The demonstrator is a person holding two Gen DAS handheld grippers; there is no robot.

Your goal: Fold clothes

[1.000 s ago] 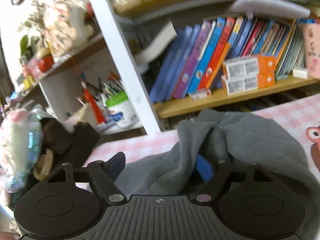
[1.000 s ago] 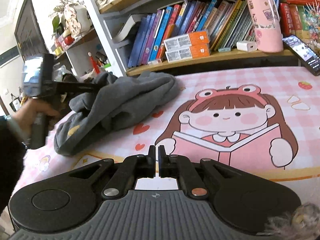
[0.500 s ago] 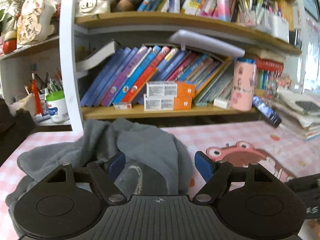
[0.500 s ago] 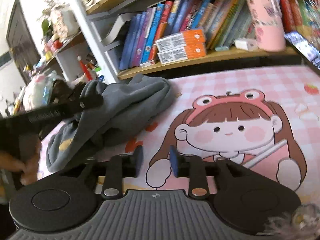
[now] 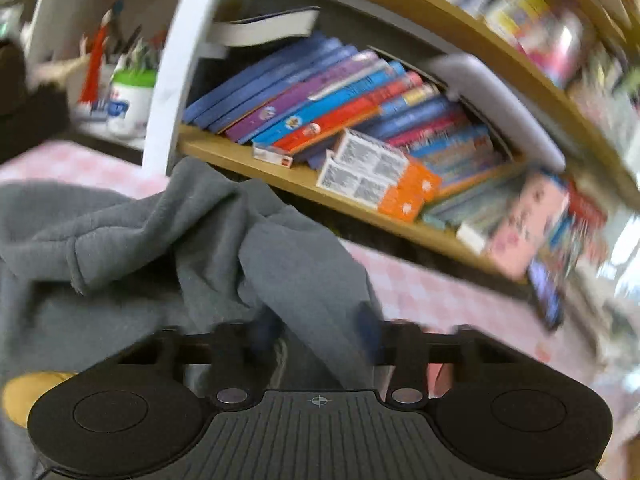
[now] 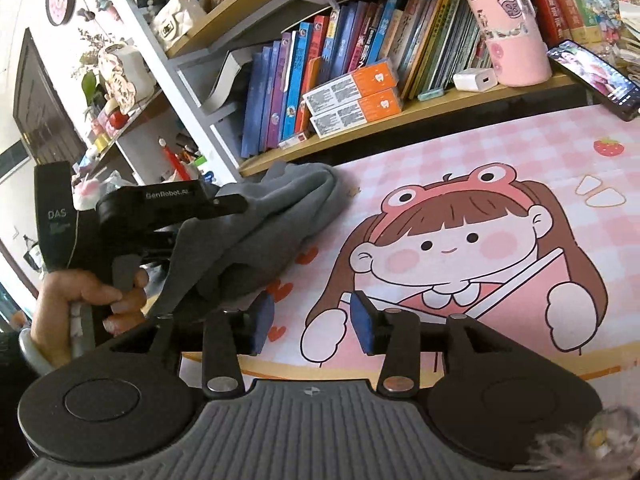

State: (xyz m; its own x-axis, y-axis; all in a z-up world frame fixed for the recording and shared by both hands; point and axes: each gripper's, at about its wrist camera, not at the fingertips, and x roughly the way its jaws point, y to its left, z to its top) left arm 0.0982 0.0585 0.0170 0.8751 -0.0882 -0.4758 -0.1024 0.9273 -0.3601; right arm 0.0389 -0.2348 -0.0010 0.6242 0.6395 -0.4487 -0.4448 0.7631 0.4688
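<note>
Grey garment (image 6: 256, 232) bunched at mat (image 6: 500, 148) left edge, left gripper (image 5: 316, 332) closing on its fold, right gripper (image 6: 310, 320) opening, empty.

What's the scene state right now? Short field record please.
garment: grey sweatshirt, crumpled in a heap on the mat's left side
surface: pink cartoon desk mat
left tool: jaws just closing, fabric between them; grip blurred
right tool: jaws just opening, nothing between them, over the mat
behind: bookshelf with books and orange boxes
fold: not started
</note>
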